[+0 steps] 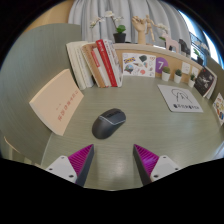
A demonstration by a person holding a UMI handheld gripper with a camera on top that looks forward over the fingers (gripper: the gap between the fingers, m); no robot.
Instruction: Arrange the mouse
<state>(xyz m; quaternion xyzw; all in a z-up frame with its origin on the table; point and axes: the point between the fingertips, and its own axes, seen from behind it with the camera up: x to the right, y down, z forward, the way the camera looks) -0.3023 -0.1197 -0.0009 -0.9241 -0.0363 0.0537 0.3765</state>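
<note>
While the fingers (113,160) hang spread and released, the dark mouse (109,123) sits on the worktop (150,125) just ahead, books (92,63) upright beyond.

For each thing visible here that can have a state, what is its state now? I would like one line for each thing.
Tongs with magenta pads: open, holding nothing.
Dark grey computer mouse: resting on the grey table, just ahead of the tongs, untouched.
Beige closed book: lying flat on the table, beside the mouse.
Row of books with red and white spines: standing, leaning to one side.
White printed sheet: lying flat on the table.
</note>
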